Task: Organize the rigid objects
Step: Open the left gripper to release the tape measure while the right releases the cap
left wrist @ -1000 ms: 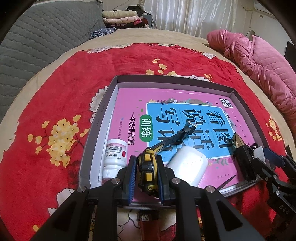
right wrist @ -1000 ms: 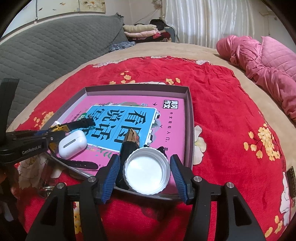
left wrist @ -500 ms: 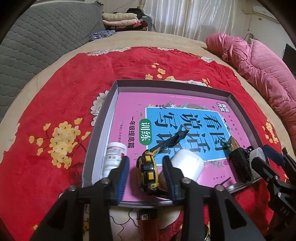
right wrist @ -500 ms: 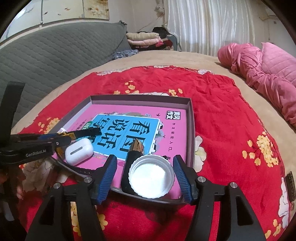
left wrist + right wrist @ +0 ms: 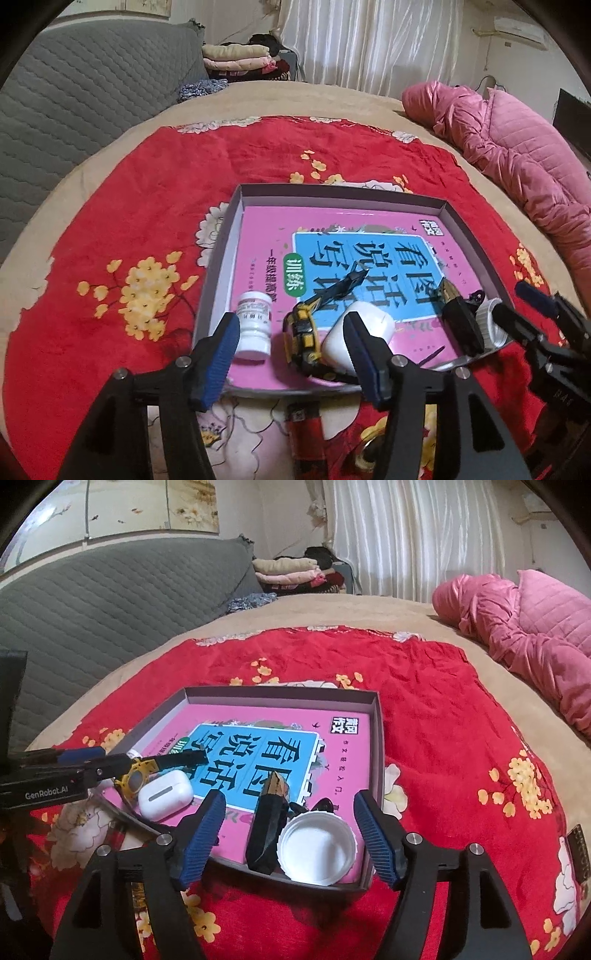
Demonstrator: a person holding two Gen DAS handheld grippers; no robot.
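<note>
A grey tray (image 5: 221, 258) holding a pink book (image 5: 266, 236) lies on the red blanket. Along its near edge lie a white pill bottle (image 5: 253, 325), a yellow and black strapped object (image 5: 303, 332), a white earbud case (image 5: 369, 321), a black piece (image 5: 461, 321) and a white cap (image 5: 489, 321). My left gripper (image 5: 291, 356) hovers just behind the yellow and black object, its jaws opening and the pads clear of it. My right gripper (image 5: 291, 836) is opening too. The white cap (image 5: 317, 849) lies free in the tray (image 5: 376, 746) between its fingers, beside the black piece (image 5: 267, 834).
A red lighter (image 5: 304, 417) lies on the blanket just in front of the tray. A pink quilted jacket (image 5: 517, 147) is heaped at the far right. A grey padded headboard (image 5: 92, 92) and folded clothes (image 5: 240, 59) stand at the back.
My left jaws let go of the yellow and black object and drew back and up. The right jaws spread away from the white cap, which stays in the tray.
</note>
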